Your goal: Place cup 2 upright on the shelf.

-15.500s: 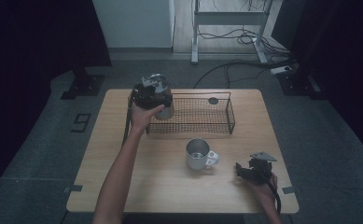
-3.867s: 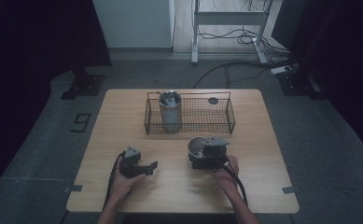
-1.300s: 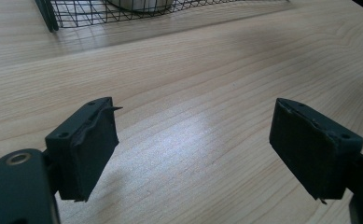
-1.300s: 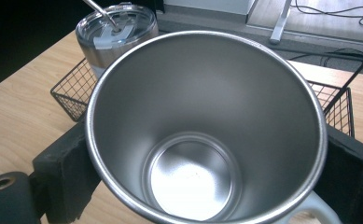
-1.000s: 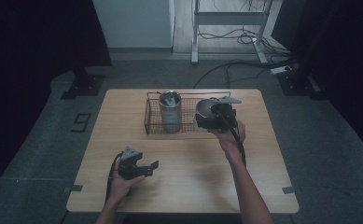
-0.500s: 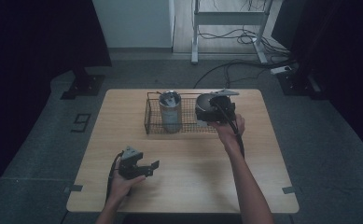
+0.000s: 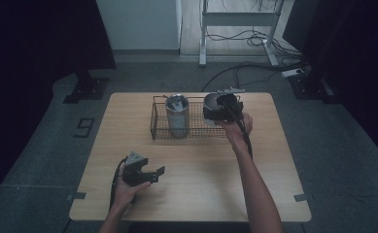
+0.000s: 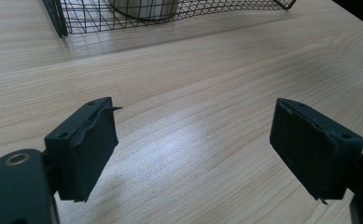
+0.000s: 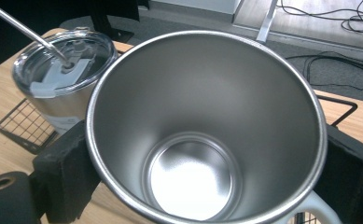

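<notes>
A steel mug (image 7: 211,103) hangs over the right part of the black wire basket (image 7: 196,130), with my right gripper (image 7: 216,109) shut on it. In the right gripper view the black pads (image 9: 65,172) press on both sides of the mug (image 9: 207,130), which is empty inside, its handle at the lower right. A lidded steel tumbler (image 7: 177,114) with a metal straw stands in the basket's left part, and the right gripper view shows the tumbler (image 9: 62,84) just beside the mug. My left gripper (image 7: 152,173) rests near the table's front left, open, nothing between its jaws (image 8: 193,140).
The wooden table (image 7: 201,184) has bare board between the basket and the front edge. The left gripper view shows the basket's wire wall (image 8: 123,18) a short way ahead. Cables and a desk frame lie on the floor beyond the table's far edge.
My right gripper has carried the mug a little farther from the person, over the basket's right part. The left gripper has stayed where it was.
</notes>
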Action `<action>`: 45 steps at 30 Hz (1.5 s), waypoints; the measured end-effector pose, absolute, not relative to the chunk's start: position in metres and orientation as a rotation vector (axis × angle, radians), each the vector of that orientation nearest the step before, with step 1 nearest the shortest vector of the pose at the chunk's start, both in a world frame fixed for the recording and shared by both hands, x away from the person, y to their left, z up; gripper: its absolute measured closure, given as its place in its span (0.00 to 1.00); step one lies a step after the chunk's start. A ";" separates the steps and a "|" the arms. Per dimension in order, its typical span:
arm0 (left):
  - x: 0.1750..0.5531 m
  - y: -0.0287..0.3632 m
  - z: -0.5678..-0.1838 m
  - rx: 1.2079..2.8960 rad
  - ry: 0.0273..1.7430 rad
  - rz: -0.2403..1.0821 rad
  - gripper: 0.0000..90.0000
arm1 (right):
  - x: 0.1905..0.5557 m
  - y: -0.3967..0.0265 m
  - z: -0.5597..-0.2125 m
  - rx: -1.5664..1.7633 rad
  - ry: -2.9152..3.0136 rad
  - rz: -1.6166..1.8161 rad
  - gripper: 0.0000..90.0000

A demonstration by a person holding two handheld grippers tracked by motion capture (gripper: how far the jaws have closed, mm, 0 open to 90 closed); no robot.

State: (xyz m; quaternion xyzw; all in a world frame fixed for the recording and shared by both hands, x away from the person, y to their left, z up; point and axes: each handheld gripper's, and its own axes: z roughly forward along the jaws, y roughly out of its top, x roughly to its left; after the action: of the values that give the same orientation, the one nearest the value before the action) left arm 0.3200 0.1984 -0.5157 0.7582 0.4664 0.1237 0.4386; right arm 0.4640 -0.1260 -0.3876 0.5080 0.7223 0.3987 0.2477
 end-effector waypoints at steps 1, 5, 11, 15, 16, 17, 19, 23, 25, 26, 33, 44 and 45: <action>0.320 0.198 -0.516 1.884 1.159 0.305 0.17 | 0.466 -0.126 -0.388 1.383 1.969 1.084 0.08; 0.320 0.197 -0.516 1.889 1.158 0.305 0.17 | 0.471 -0.126 -0.388 1.390 1.970 1.087 0.08; 0.320 0.198 -0.516 1.888 1.159 0.301 0.17 | 0.483 -0.128 -0.391 1.407 1.972 1.071 0.08; 0.319 0.197 -0.516 1.891 1.156 0.300 0.17 | 0.490 -0.127 -0.393 1.415 1.973 1.058 0.08; 0.320 0.197 -0.516 1.892 1.155 0.300 0.17 | 0.492 -0.127 -0.394 1.415 1.974 1.053 0.08; 0.320 0.197 -0.516 1.891 1.156 0.300 0.17 | 0.494 -0.127 -0.394 1.417 1.973 1.050 0.08; 0.320 0.197 -0.516 1.889 1.158 0.290 0.17 | 0.497 -0.128 -0.396 1.423 1.967 1.051 0.08; 0.318 0.197 -0.511 1.868 1.139 0.266 0.16 | 0.505 -0.128 -0.401 1.443 1.961 1.040 0.08; 0.317 0.197 -0.509 1.867 1.131 0.274 0.17 | 0.508 -0.128 -0.404 1.443 1.970 1.035 0.08; 0.317 0.198 -0.508 1.866 1.130 0.276 0.17 | 0.510 -0.128 -0.406 1.443 1.973 1.033 0.08; 0.317 0.196 -0.510 1.879 1.130 0.271 0.17 | 0.519 -0.125 -0.418 1.451 1.989 1.000 0.08; 0.318 0.195 -0.512 1.890 1.128 0.273 0.17 | 0.528 -0.124 -0.434 1.481 2.008 0.966 0.08; 0.318 0.195 -0.512 1.891 1.128 0.274 0.17 | 0.529 -0.123 -0.438 1.487 2.015 0.955 0.08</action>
State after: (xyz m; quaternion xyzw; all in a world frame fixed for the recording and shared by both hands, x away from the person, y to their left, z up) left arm 0.3176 0.1947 -0.5120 0.7632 0.4551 0.1107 0.4452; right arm 0.5291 -0.1228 -0.4379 0.5401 0.7319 0.3470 0.2288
